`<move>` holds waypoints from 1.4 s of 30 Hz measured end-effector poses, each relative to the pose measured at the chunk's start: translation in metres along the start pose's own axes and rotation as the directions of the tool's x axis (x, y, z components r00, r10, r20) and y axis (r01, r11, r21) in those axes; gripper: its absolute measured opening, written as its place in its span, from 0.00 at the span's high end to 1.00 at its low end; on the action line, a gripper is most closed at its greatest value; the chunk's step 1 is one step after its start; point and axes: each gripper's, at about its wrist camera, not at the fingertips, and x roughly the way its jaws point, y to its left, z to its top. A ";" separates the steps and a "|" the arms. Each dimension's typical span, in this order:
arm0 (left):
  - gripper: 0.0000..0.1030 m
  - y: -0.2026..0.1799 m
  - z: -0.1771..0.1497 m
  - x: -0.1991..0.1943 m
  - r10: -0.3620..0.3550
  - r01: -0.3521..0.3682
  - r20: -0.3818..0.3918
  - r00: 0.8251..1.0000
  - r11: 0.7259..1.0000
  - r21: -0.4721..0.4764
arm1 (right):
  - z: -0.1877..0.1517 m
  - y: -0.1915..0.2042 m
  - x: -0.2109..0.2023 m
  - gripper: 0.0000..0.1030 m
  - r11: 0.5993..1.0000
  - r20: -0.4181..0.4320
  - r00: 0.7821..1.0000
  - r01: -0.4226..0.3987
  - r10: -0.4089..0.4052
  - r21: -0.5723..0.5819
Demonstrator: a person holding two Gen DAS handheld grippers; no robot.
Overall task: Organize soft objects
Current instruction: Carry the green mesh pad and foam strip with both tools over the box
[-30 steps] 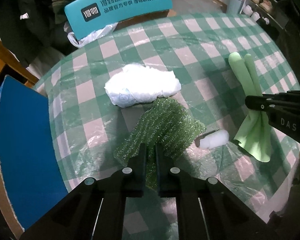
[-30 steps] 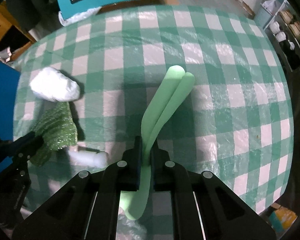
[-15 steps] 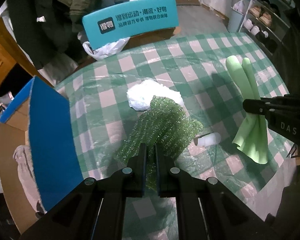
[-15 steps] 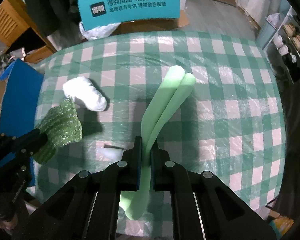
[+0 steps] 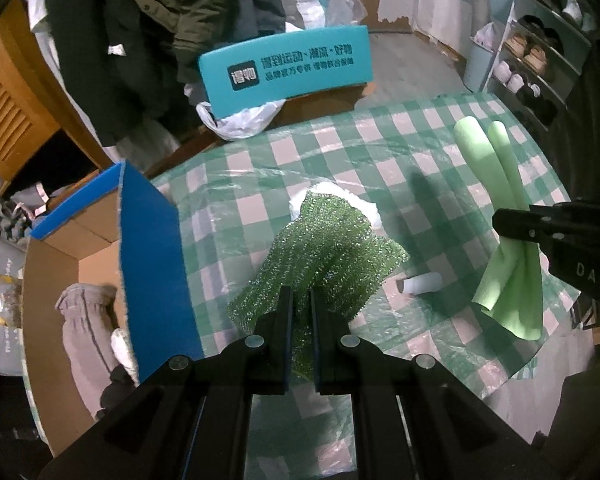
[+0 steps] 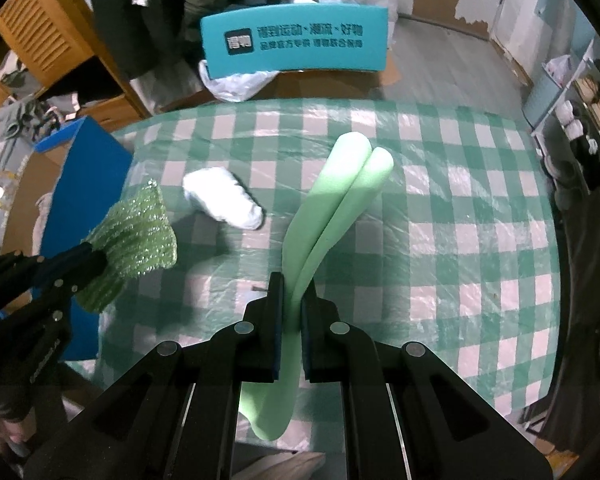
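Observation:
My left gripper (image 5: 301,300) is shut on a sparkly green mesh cloth (image 5: 324,252) and holds it above the checked table (image 5: 440,168); the cloth also shows in the right wrist view (image 6: 136,236). My right gripper (image 6: 293,292) is shut on a folded light-green foam sheet (image 6: 336,204), lifted off the table; the sheet also shows in the left wrist view (image 5: 508,236). A white crumpled bundle (image 6: 224,200) lies on the table, partly hidden behind the mesh cloth in the left wrist view (image 5: 360,200). A small white roll (image 5: 422,283) lies near the table's front.
An open cardboard box with a blue flap (image 5: 152,264) stands left of the table, with grey fabric (image 5: 84,336) inside. A teal chair back (image 5: 288,68) stands behind the table. A shoe rack (image 5: 540,60) is at the far right.
Both grippers have risen away from the table with their cloths. The views have widened, and the cardboard box on the left has come into sight.

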 end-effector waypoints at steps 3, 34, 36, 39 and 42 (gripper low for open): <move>0.93 0.006 -0.001 -0.006 0.006 -0.005 0.010 1.000 1.000 -0.012 | 0.000 0.007 -0.007 0.94 1.000 0.009 1.000 -0.001 0.001 -0.018; 0.93 0.068 -0.016 -0.049 0.044 -0.033 0.081 0.996 0.991 -0.131 | 0.006 0.096 -0.042 0.94 0.977 0.054 0.994 -0.079 0.092 -0.200; 0.93 0.073 -0.019 -0.051 0.051 -0.039 0.084 0.995 0.990 -0.139 | 0.008 0.105 -0.044 0.94 0.974 0.057 0.993 -0.089 0.103 -0.211; 0.93 0.081 -0.023 -0.053 0.058 -0.045 0.087 0.995 0.988 -0.150 | 0.010 0.116 -0.045 0.94 0.969 0.059 0.992 -0.099 0.116 -0.228; 0.93 0.091 -0.027 -0.056 0.065 -0.049 0.091 0.994 0.985 -0.166 | 0.013 0.129 -0.046 0.94 0.963 0.058 0.990 -0.108 0.126 -0.246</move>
